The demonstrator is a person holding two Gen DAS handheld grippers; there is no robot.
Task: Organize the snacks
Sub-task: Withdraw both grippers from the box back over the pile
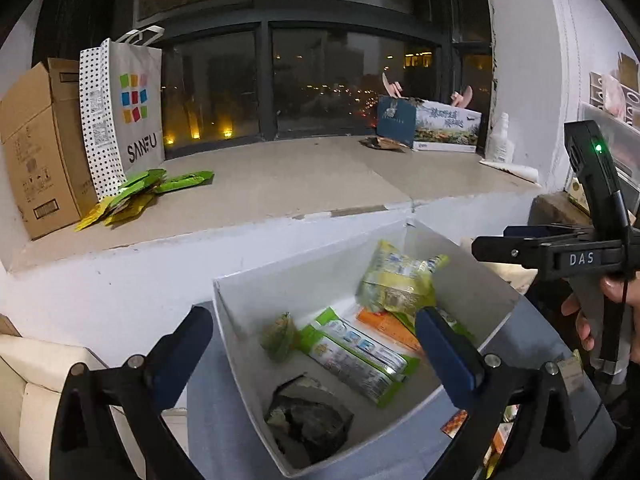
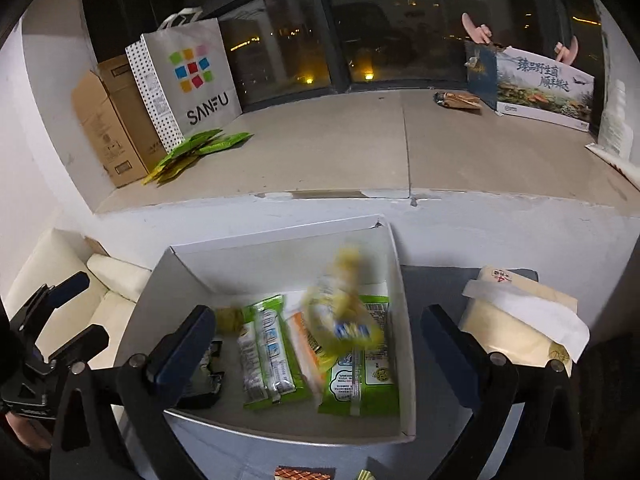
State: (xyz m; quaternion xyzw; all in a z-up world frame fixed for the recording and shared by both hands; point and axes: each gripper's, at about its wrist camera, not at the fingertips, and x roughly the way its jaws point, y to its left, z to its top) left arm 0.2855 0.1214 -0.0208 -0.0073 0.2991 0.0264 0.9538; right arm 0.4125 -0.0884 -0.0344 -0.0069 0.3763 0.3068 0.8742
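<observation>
A white open box (image 1: 304,284) (image 2: 406,320) holds snack packets: green ones (image 1: 356,356) (image 2: 268,356), an orange one (image 1: 386,326), a dark one (image 1: 308,420). A yellow-green packet (image 1: 396,280) (image 2: 344,312) is above the others inside the box, motion-blurred in the right wrist view, touched by neither gripper. My left gripper (image 1: 312,356) is open and empty over the box. My right gripper (image 2: 316,352) is open and empty over the box, and it shows at the right edge of the left wrist view (image 1: 532,246).
On the window ledge (image 2: 360,152) stand a cardboard box (image 2: 108,120), a SANFU paper bag (image 2: 188,80) with green packets (image 2: 196,148) at its foot, and a printed carton (image 2: 536,88). A cream tissue pack (image 2: 516,316) lies right of the white box. A white sofa (image 2: 52,280) is at left.
</observation>
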